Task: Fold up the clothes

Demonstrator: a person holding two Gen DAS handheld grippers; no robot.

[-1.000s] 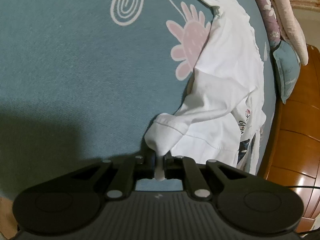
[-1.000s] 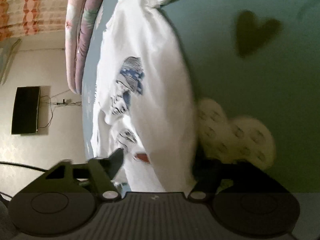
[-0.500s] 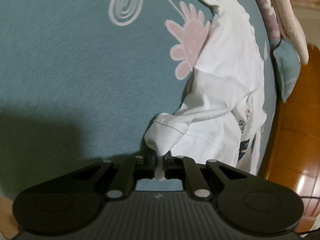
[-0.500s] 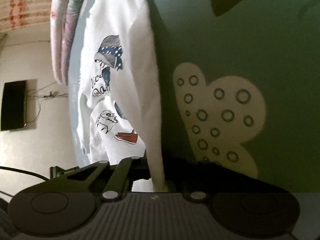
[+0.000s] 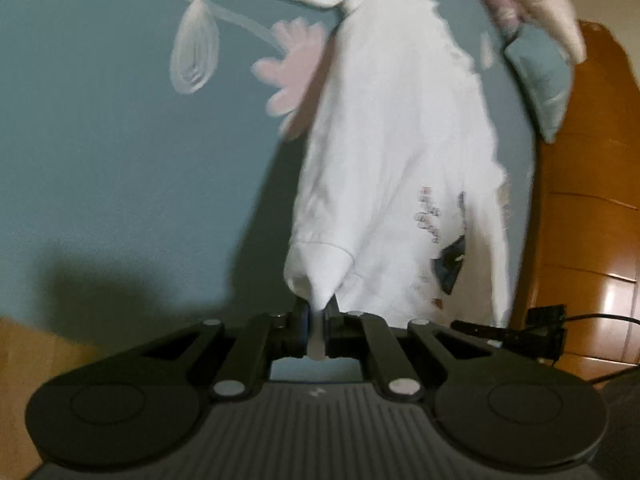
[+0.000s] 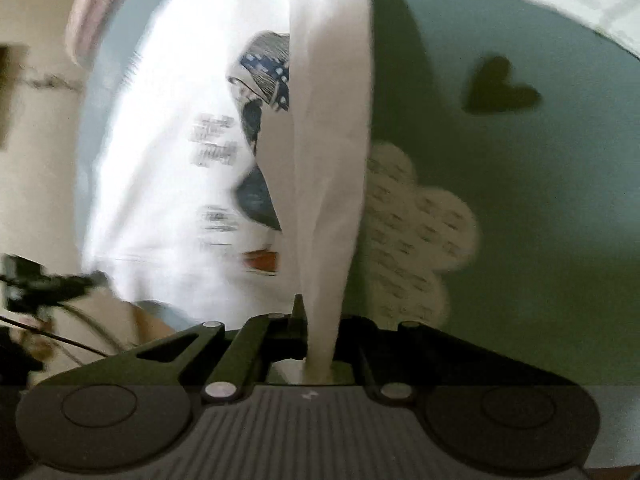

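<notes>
We have the white T-shirt [image 5: 400,152] pinched at two points and lifted partly off the teal bedsheet [image 5: 100,160]. The left gripper [image 5: 318,332] is clamped on its sleeve cuff, and the right gripper [image 6: 320,344] is clamped on a bunched edge. No fold looks made yet, so we judge the folding is only beginning.

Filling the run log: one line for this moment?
left gripper: shut on shirt sleeve | right gripper: shut on shirt | bedsheet below

Left tongs [image 5: 316,334] and right tongs [image 6: 318,344] both seem clamped shut, angled downward.
</notes>
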